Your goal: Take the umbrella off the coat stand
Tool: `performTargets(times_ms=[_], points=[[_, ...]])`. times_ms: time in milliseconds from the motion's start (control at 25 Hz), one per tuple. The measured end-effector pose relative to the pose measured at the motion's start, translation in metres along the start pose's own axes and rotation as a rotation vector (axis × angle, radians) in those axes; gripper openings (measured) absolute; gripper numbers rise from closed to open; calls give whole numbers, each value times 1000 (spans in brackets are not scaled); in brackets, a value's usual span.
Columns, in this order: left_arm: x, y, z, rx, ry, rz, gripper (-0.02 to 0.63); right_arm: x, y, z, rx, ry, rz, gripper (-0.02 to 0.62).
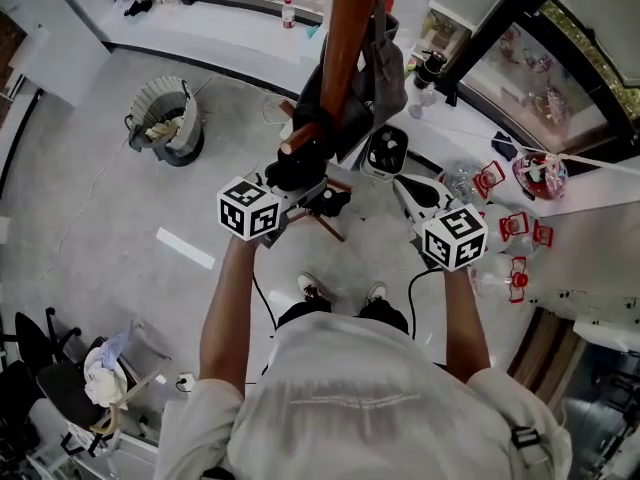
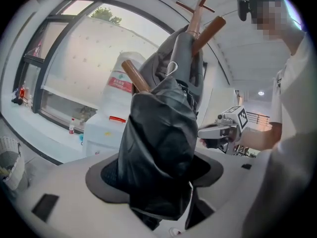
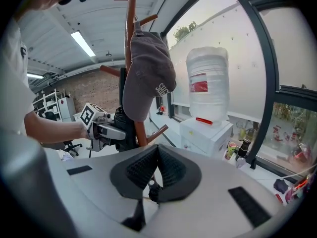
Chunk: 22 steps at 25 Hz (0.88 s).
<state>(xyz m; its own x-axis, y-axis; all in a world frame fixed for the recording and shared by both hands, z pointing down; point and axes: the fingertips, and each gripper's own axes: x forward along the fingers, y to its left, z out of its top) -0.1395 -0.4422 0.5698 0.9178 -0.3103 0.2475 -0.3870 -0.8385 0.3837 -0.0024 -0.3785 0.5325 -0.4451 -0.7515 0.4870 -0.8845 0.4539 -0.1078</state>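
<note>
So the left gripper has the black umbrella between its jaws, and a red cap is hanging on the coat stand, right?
Not quite. The cap hanging on the coat stand is grey, not red; the right gripper view shows it clearly. The rest is right: the black umbrella does sit between the jaws of the left gripper.

1. Coat stand (image 1: 350,28) runs down from top centre, dark umbrella (image 1: 298,164) bunched at its lower end.
2. Left gripper (image 1: 308,194) sits against the umbrella, centre frame.
3. Right gripper (image 1: 406,190) hangs apart, right of centre.
</note>
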Motion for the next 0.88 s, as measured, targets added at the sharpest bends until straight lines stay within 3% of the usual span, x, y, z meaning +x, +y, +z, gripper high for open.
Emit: performTargets(times_ms=[280,560,880], points=[[-3,-2,-3,-2,16,40,316,15,0,12,-26,2,41,25],[-21,-14,-6,-87,43,110,305,9,5,41,-95,-21,130,25],[-54,-21,9,-102,11,254,299,3,4,61,-105,-67,204,25]])
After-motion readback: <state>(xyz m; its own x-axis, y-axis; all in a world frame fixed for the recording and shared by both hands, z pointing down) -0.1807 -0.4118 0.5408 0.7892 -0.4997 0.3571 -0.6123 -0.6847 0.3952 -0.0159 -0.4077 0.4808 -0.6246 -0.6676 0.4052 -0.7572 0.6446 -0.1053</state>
